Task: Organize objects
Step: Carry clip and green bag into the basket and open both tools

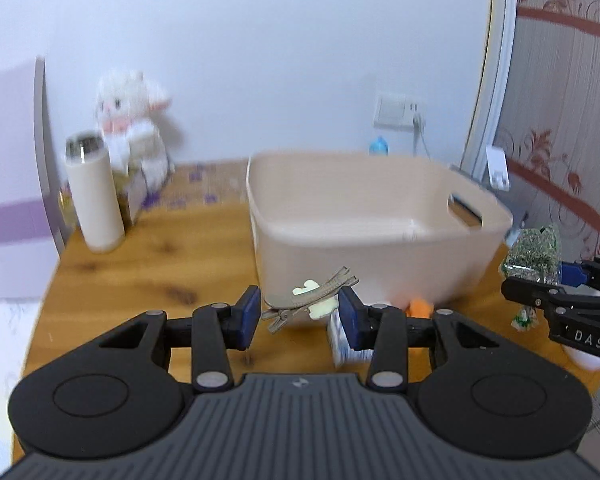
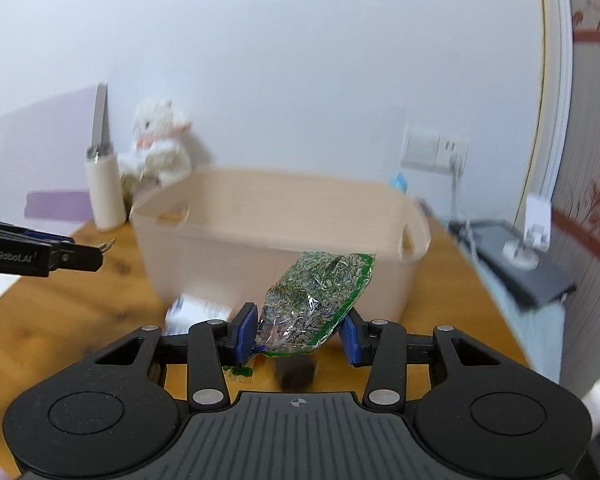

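Note:
My left gripper (image 1: 300,316) is shut on a metal hair clip (image 1: 312,300) with a pale yellow ornament, held above the wooden table just in front of the beige plastic bin (image 1: 364,252). My right gripper (image 2: 298,330) is shut on a clear bag of green dried leaves (image 2: 316,300), held in front of the bin (image 2: 228,240). The right gripper with its bag (image 1: 534,254) shows at the right edge of the left wrist view. The left gripper (image 2: 100,254) shows at the left edge of the right wrist view.
On the wooden table (image 1: 140,280) stand a white thermos (image 1: 94,196) and a white plush toy (image 1: 134,120) at the back left. A small white-blue box (image 1: 342,340) and an orange item (image 1: 420,307) lie by the bin. A dark block (image 2: 298,370) lies under the right gripper.

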The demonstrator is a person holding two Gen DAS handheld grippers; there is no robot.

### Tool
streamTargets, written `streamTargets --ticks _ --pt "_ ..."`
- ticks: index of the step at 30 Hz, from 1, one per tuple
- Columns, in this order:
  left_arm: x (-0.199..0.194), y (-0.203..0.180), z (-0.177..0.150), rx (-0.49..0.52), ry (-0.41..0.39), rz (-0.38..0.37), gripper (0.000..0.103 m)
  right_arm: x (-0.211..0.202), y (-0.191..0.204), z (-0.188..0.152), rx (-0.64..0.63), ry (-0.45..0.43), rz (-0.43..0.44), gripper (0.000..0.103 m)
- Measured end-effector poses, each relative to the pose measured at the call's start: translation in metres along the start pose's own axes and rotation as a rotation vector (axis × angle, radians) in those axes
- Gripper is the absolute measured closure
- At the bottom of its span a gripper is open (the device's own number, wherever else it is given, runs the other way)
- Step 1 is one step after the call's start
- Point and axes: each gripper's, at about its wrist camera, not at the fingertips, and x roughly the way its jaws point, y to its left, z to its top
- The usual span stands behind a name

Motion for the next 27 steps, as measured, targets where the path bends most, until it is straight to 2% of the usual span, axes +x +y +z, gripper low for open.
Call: streamTargets --ticks 6,11,18,25,26,27 --pt "0.012 -0.021 0.045 0.044 -0.064 0.027 0.059 0.005 -0.016 0.042 -0.003 -0.093 -0.026 0.062" --pt "0.049 -0.04 0.071 0.082 -0.048 0.052 0.059 0.028 -0.024 0.065 -0.005 -0.102 -0.034 0.062" --pt "0.12 -0.057 0.069 0.12 0.06 0.119 0.059 0.081 -0.026 0.069 -0.031 -0.018 -0.047 0.062" --pt "0.154 -0.062 0.054 0.134 0.141 0.146 0.058 0.121 -0.022 0.055 -0.05 0.107 -0.065 0.061" --pt "0.155 -0.062 0.053 0.132 0.147 0.147 0.057 0.122 -0.023 0.053 -0.038 0.106 -0.062 0.061" --pt "0.155 -0.061 0.053 0.127 0.152 0.148 0.057 0.123 -0.025 0.054 -0.029 0.111 -0.062 0.051"
